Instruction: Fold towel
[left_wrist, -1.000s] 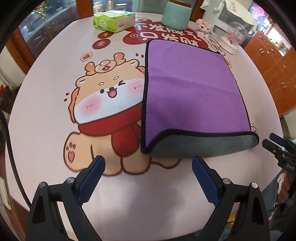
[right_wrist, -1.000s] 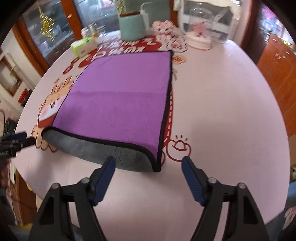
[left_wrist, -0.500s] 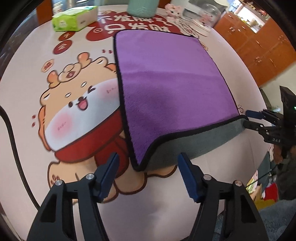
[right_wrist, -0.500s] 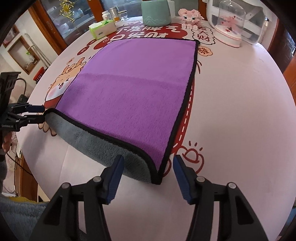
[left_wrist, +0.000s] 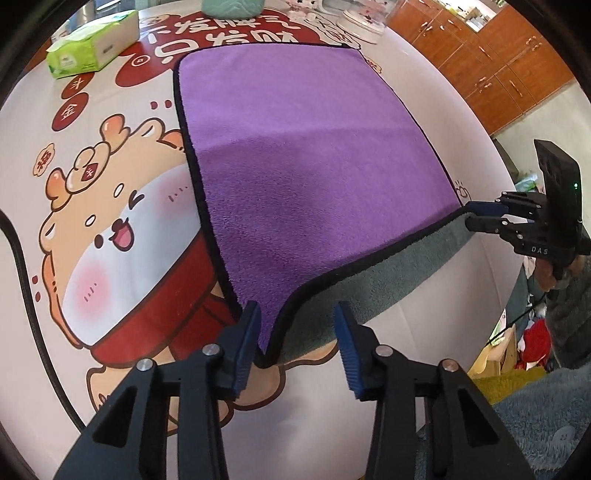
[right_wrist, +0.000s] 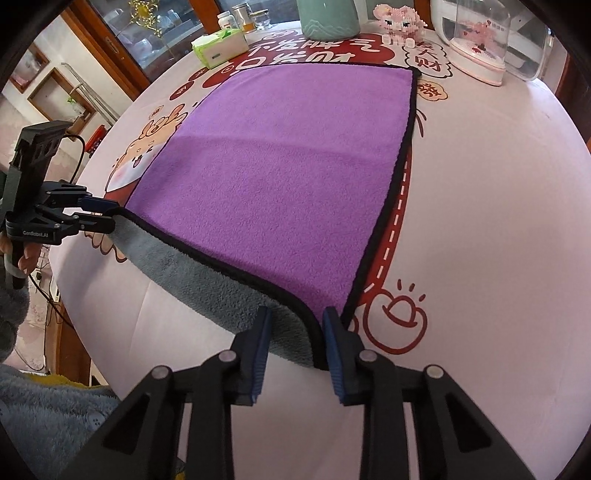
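Note:
A purple towel (left_wrist: 306, 177) with a black hem and grey underside lies flat on the round table (left_wrist: 92, 258); it also shows in the right wrist view (right_wrist: 280, 170). Its near edge hangs toward me with the grey side showing. My left gripper (left_wrist: 295, 343) is open, its blue pads on either side of the towel's near left corner. My right gripper (right_wrist: 295, 347) is open, straddling the near right corner. Each gripper shows in the other's view, the right (left_wrist: 480, 216) and the left (right_wrist: 101, 214), both at the towel's edge.
The tablecloth carries a cartoon animal print (left_wrist: 110, 236). At the far side stand a green tissue box (left_wrist: 92, 44), a teal jar (right_wrist: 328, 16), a pink brick figure (right_wrist: 399, 18) and a domed pink ornament (right_wrist: 480, 40). Wooden cabinets (left_wrist: 498, 62) stand beyond the table.
Both grippers have moved in to the towel's near corners and their jaws have narrowed around them. The near edge has lifted slightly.

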